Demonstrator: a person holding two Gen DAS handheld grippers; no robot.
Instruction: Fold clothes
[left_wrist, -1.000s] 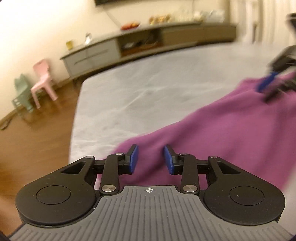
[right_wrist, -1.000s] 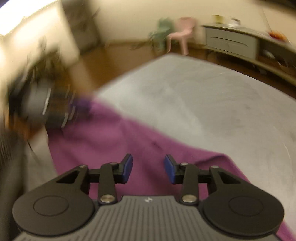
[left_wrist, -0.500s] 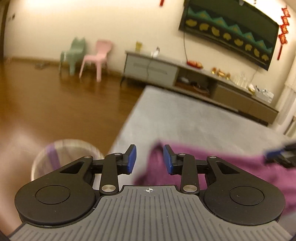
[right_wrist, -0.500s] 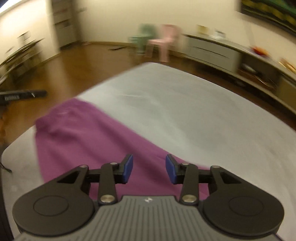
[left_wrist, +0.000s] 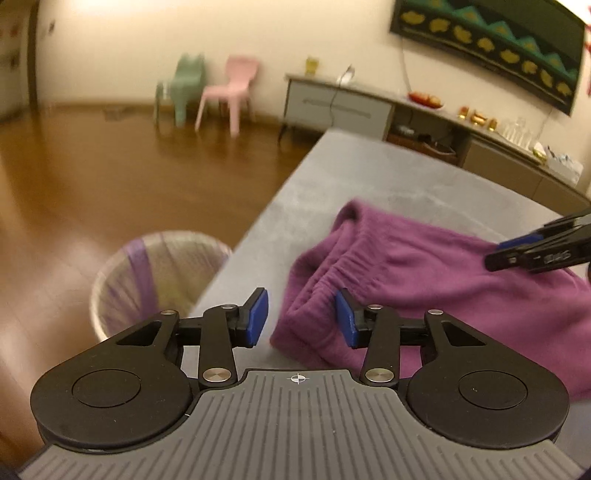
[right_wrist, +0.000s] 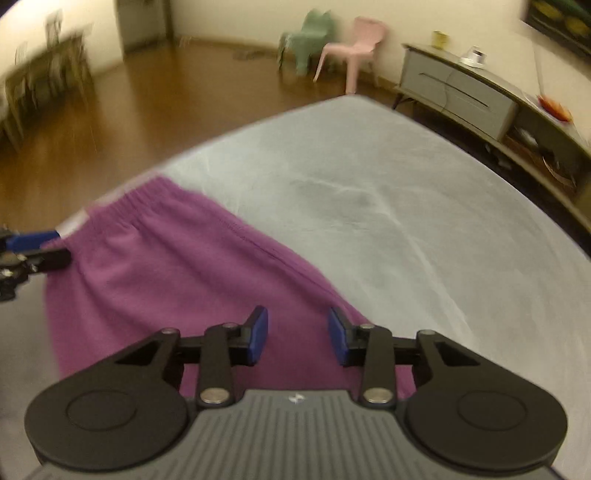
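Purple garment (left_wrist: 424, 280) on my grey table (right_wrist: 388, 206); wood floor (left_wrist: 92, 177), bin (left_wrist: 155, 280) beside. My left gripper (left_wrist: 301, 319) and right gripper (right_wrist: 297, 334) both gape, empty.

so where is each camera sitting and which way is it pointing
Left wrist: sits on the left gripper, looking along its open fingers at the elastic waistband end of the purple garment, with a lined bin on the floor to the left; the right gripper shows at the right edge.
Right wrist: sits on the right gripper, fingers open, looking over the garment across the grey surface; the left gripper shows at the left edge.
Shared: garment, grey surface, pink chair, green chair, sideboard.
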